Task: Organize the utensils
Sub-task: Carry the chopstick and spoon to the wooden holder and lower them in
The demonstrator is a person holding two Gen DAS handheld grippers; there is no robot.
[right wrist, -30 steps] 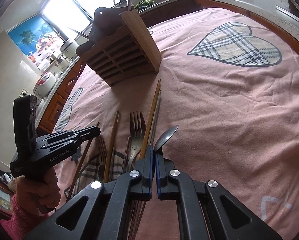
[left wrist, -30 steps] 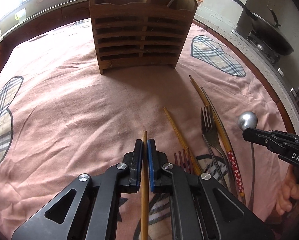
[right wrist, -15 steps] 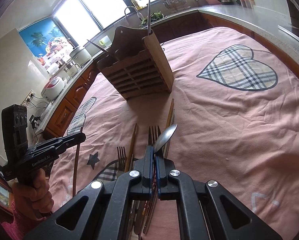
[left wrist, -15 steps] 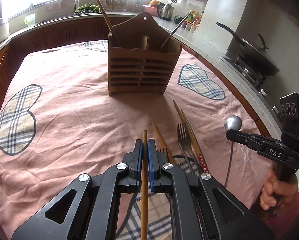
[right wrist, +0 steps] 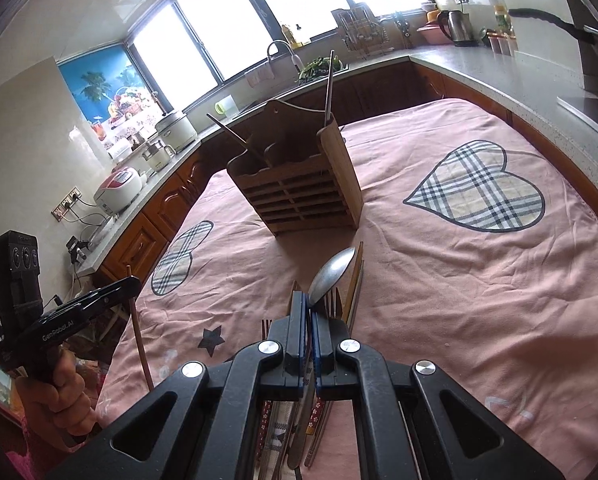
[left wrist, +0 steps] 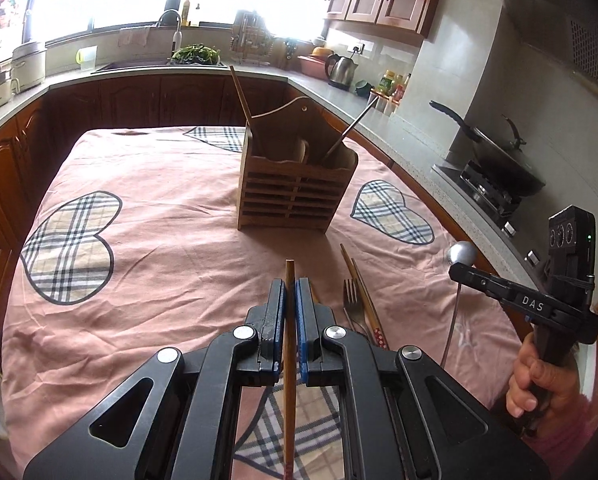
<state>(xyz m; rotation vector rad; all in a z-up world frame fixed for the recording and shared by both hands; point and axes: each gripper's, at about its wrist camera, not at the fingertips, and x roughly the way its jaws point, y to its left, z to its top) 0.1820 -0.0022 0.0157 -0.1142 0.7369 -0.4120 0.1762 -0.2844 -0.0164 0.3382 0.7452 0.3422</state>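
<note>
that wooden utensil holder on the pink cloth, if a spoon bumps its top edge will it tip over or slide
The wooden utensil holder probably stays put: its base looks wide and sits flat. It looks light, slatted and nearly empty, so a hard bump might slide it. The wrinkled pink tablecloth likely adds grip.

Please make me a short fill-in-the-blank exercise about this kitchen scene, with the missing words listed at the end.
1. The left gripper is shut on a thin wooden ______.
2. The right gripper holds a metal spoon whose bowl points toward the slatted wooden utensil ______.
3. A steel fork lies on the pink ______ with plaid hearts.
4. The plaid patches are shaped like ______.

Missing words: chopstick; holder; tablecloth; hearts
</note>
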